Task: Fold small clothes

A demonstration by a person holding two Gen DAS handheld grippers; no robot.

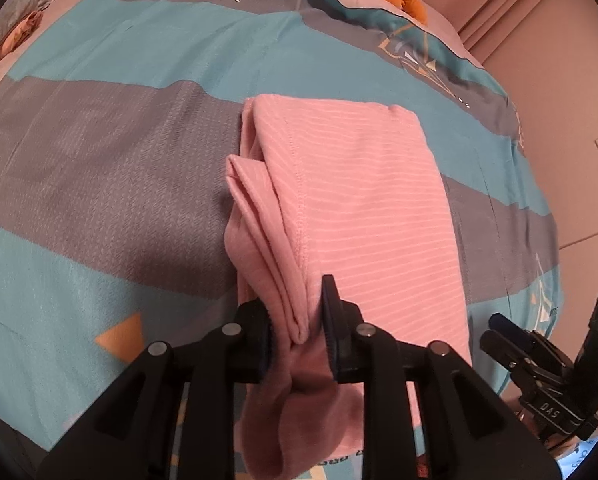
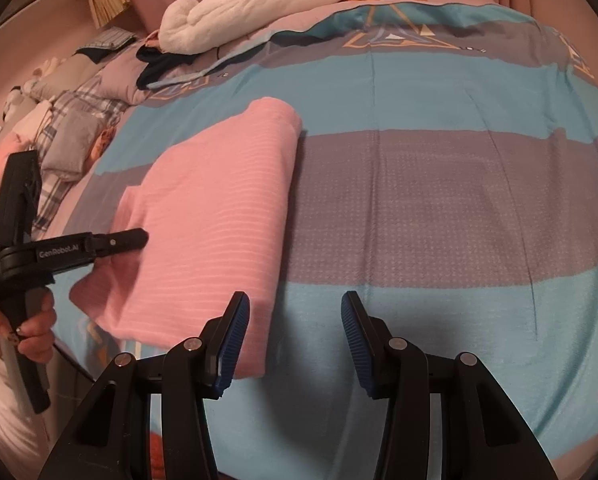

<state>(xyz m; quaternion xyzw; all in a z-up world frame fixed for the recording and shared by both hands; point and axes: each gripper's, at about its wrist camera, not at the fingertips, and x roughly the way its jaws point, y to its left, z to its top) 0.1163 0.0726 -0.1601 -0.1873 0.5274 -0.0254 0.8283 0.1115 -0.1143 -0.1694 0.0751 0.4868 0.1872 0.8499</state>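
Between the pads of the left hand-held gripper [image 1: 299,328], a bunched near edge of the pink ribbed garment [image 1: 351,200] is pinched; the rest lies folded ahead on the bed [image 1: 99,160]. Right hand-held gripper [image 2: 295,340]: jaws apart, empty, garment just to its left. Judged soft, light, limp; layers may slip. Best taken at stacked hems.

A home bedroom: a bed under a teal-and-grey quilt [image 2: 419,208], plaid pillows [image 2: 71,136] far left, pink padded wall [image 1: 539,40].
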